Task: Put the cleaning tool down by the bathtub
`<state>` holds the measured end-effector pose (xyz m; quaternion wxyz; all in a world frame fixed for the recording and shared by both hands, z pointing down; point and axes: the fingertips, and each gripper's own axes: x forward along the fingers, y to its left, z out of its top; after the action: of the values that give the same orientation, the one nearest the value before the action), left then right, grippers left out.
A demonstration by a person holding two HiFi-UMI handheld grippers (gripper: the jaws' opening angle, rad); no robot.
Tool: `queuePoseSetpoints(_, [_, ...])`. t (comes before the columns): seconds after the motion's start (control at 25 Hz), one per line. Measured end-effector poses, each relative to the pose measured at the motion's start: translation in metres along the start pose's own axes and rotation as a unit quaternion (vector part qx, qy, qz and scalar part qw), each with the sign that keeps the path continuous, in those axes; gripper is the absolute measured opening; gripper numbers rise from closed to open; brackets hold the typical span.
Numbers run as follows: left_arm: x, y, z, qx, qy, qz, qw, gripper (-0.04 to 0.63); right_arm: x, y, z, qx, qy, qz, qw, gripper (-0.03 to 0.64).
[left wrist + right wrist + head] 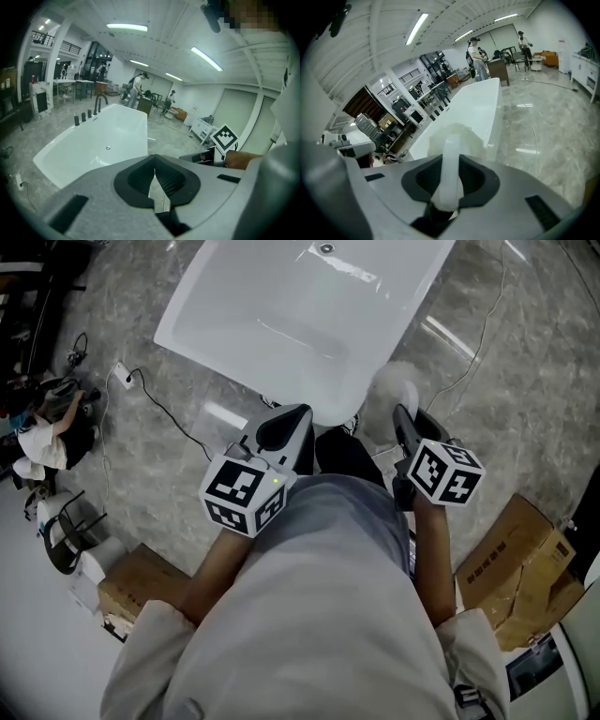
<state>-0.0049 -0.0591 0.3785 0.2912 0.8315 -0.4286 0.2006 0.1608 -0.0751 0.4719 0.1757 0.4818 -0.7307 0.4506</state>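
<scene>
No legible text or markings

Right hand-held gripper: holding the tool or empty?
Holding: right hand-held gripper shut on the cleaning tool, white handle between its jaws.

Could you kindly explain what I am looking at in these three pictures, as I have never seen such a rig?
No robot here: a person holds a two-jawed claw in each hand. The head view looks down from a camera on the person's head; the other two cameras ride on the claws and look along the jaws. Ahead stands a white bathtub on a marbled floor. The right claw is shut on a white cleaning tool with a fluffy head; the left claw is shut and empty.
</scene>
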Motion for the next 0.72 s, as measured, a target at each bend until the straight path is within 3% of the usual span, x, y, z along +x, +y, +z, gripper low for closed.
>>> queuePoseSetpoints(0.72, [-0.009, 0.02, -0.01, 0.002, 0.025, 0.003, 0.9997, 0.005, 0.06, -0.023, -0.04, 0.06, 0.036, -0.075, 0.995, 0.084])
